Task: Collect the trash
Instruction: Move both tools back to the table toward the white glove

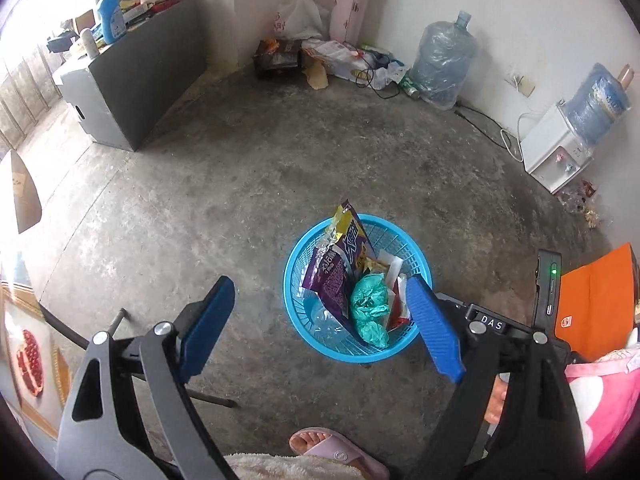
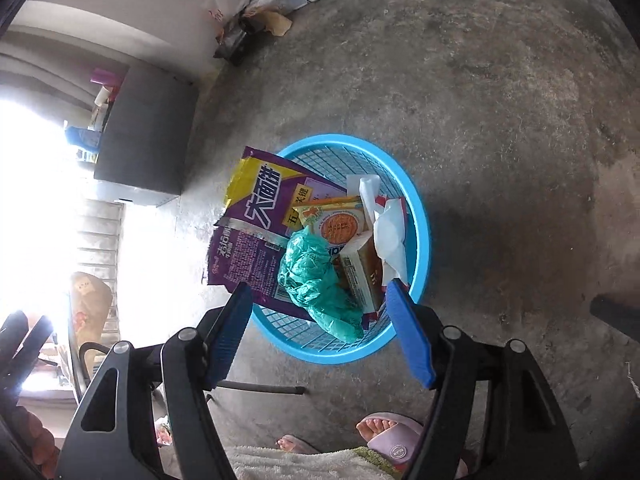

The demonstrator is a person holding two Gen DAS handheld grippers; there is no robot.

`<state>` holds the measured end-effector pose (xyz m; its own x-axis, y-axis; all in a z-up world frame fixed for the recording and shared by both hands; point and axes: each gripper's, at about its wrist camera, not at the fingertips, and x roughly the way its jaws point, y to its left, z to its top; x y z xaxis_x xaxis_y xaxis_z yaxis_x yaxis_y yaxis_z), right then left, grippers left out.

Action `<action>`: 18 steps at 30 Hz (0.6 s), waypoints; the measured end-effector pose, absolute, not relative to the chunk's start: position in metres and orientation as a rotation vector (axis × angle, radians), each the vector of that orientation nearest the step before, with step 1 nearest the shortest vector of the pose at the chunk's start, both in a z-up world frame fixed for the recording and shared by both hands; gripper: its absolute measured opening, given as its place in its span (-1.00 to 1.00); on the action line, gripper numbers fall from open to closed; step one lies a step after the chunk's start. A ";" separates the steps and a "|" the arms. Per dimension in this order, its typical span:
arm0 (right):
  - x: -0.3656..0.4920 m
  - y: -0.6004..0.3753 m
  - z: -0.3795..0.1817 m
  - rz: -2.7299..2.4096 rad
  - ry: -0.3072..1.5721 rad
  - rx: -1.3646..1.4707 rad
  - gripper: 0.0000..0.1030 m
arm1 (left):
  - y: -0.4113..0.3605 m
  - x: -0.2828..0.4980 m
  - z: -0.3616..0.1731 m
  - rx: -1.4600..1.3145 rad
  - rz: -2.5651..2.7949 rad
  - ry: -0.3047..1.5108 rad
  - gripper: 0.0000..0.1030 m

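Observation:
A blue plastic basket (image 1: 352,357) (image 2: 425,224) stands on the concrete floor. In it are a purple snack bag (image 1: 336,268) (image 2: 256,216) that sticks out over the rim, a crumpled green plastic bag (image 1: 370,308) (image 2: 316,280), an orange packet (image 2: 340,220), a small carton (image 2: 362,276) and white tissue (image 2: 386,228). My left gripper (image 1: 320,282) hangs open above the basket's near left side, nothing between its blue fingers. The right gripper (image 2: 319,285) hovers open over the basket's near edge, also holding nothing.
A person's feet in pink slippers (image 1: 340,452) (image 2: 392,440) are just in front of the basket. A grey cabinet (image 1: 132,80) stands far left. Litter (image 1: 340,60), a water jug (image 1: 444,60) and a dispenser (image 1: 560,148) line the far wall. A thin metal leg (image 2: 260,388) lies near left.

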<state>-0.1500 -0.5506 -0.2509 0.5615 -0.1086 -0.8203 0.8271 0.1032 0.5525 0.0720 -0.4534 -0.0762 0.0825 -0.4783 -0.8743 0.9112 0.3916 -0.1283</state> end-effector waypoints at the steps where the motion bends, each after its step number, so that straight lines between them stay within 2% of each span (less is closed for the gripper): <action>1: -0.153 -0.547 -0.242 -0.783 0.692 1.266 0.31 | -0.444 0.073 -0.065 0.511 -1.120 1.005 0.61; 10: -0.139 -0.498 -0.140 -0.703 0.633 1.004 0.31 | -0.331 0.081 0.002 0.355 -1.027 0.839 0.61; 18: -0.103 -0.443 -0.079 -0.540 0.631 0.845 0.31 | -0.224 0.095 0.042 0.278 -0.905 0.752 0.61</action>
